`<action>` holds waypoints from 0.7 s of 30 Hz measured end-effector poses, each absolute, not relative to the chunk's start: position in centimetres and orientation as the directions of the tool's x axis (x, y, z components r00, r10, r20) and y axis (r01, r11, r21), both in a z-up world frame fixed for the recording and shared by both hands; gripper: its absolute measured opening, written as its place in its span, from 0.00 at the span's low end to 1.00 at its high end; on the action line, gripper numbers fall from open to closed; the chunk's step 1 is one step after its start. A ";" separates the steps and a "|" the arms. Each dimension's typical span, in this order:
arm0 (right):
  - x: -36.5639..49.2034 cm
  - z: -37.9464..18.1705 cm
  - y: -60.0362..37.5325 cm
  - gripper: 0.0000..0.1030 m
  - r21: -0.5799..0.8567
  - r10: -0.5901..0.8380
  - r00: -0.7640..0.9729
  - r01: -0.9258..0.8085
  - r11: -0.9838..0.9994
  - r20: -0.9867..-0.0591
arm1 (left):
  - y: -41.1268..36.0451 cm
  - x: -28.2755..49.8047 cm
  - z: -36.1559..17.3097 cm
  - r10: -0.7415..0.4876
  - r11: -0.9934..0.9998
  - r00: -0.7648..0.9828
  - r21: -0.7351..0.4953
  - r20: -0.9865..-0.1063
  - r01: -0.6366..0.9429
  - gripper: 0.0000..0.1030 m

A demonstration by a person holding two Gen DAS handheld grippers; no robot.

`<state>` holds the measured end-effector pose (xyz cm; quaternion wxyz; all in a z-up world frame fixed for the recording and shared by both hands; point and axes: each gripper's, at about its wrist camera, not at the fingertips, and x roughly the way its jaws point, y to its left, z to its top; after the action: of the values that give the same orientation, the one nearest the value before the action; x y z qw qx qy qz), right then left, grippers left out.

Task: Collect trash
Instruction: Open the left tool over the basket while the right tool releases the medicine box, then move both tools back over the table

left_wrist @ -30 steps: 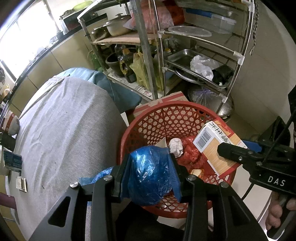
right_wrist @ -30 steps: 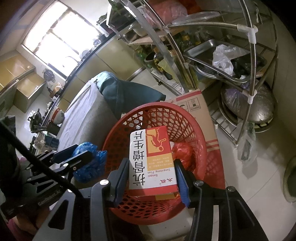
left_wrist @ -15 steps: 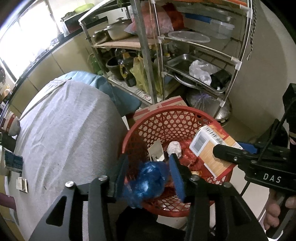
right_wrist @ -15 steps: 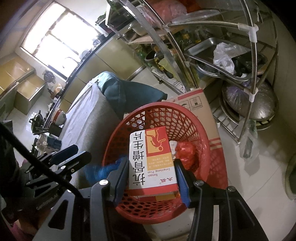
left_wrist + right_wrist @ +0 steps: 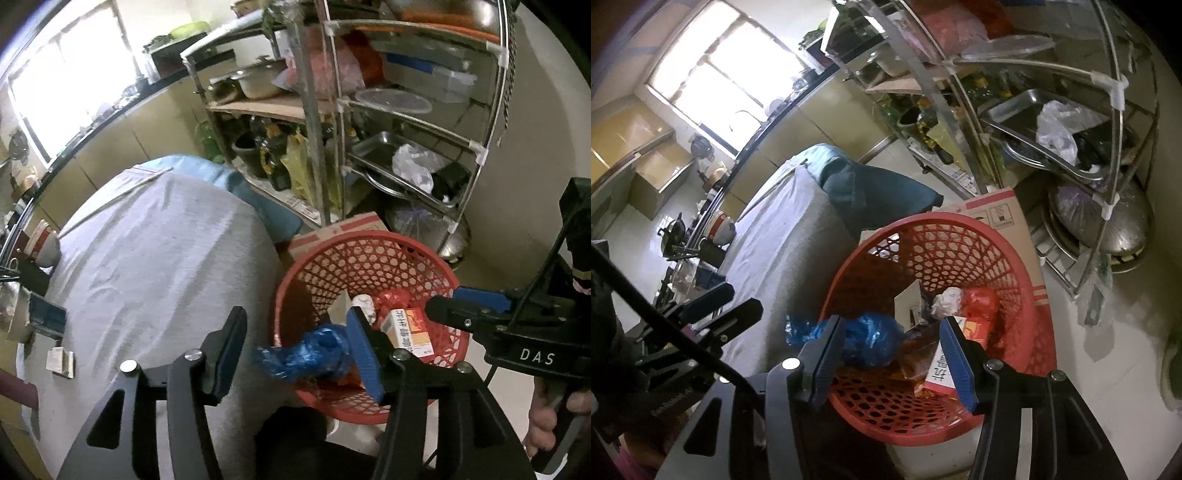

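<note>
A red mesh basket (image 5: 391, 251) (image 5: 1008, 258) stands on the floor beside a grey-covered table (image 5: 155, 266). A crumpled blue plastic bag (image 5: 314, 354) (image 5: 868, 338) lies over the basket's near rim. A red and white box (image 5: 410, 332) (image 5: 942, 373) lies inside the basket with a white paper ball (image 5: 947, 299) and a red wrapper (image 5: 980, 302). My left gripper (image 5: 295, 350) is open and empty above the rim. My right gripper (image 5: 890, 354) is open and empty over the basket; it also shows in the left wrist view (image 5: 476, 310).
A metal shelf rack (image 5: 388, 122) with pots, trays and bags stands behind the basket. A cardboard box (image 5: 1008, 214) lies under the basket's far side. Small items (image 5: 61, 363) and a bowl (image 5: 722, 227) sit at the table's far end. Tiled floor (image 5: 1108, 369) lies to the right.
Both grippers opened. The blue bag dropped from the left gripper onto the basket's rim. The box dropped from the right gripper into the basket. Both grippers rose slightly.
</note>
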<state>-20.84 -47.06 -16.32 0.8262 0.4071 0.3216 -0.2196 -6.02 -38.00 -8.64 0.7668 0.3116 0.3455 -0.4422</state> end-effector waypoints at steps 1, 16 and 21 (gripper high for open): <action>-20.7 -16.2 -46.9 0.55 0.530 -0.100 0.698 0.621 0.578 -0.709 | -37.7 -5.9 -8.4 -0.465 0.421 0.377 0.174 -0.801 0.890 0.57; -15.2 -12.2 -41.8 0.55 0.442 -0.084 0.721 0.508 0.740 -0.688 | -29.0 0.2 -4.0 -0.448 0.637 0.506 0.134 -0.737 0.759 0.64; -12.3 -10.5 -39.7 0.55 0.421 -0.054 0.737 0.443 0.792 -0.674 | -25.4 3.3 -3.7 -0.407 0.723 0.542 0.103 -0.735 0.683 0.65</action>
<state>-12.26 -39.70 -10.54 0.8854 0.2908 0.3344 -0.1401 3.33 -25.41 -3.67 0.8566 0.1929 0.3577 -0.3181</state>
